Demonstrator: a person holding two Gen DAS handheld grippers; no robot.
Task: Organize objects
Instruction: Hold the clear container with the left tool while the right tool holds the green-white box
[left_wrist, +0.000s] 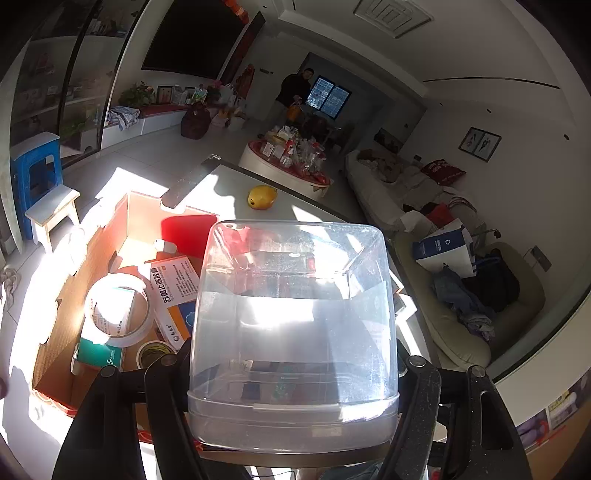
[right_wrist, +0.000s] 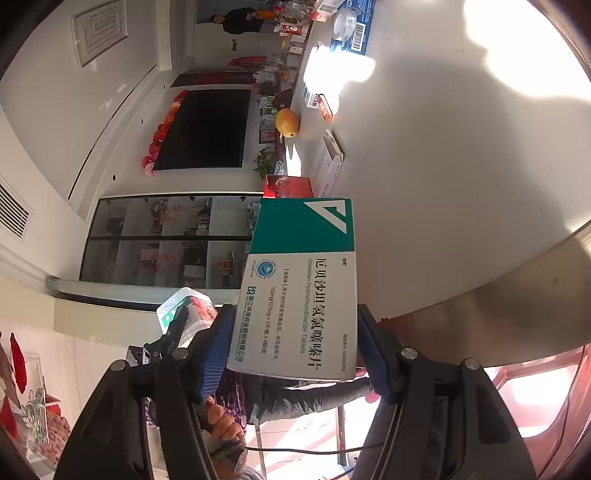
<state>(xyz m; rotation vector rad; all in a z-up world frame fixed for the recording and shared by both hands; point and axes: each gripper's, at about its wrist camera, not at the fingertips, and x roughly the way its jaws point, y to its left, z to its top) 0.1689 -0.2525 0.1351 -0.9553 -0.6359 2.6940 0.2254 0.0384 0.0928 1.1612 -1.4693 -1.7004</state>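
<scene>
While the left tongs (left_wrist: 293, 369) gripped a clear plastic container (left_wrist: 293, 314) at lower centre, the open cardboard box (left_wrist: 110, 266) sat crowded at left. In the right view, the right tongs (right_wrist: 295, 354) clamped a medicine box (right_wrist: 301, 291) beside the table (right_wrist: 461, 184) edge, which was mostly bare.

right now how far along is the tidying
Partly done. The cardboard box already holds tape rolls and medicine boxes. In hand: the left gripper grips a clear container, and the right gripper grips a green and white pill box. Left: a yellow fruit and a few small boxes remain on the table.
</scene>
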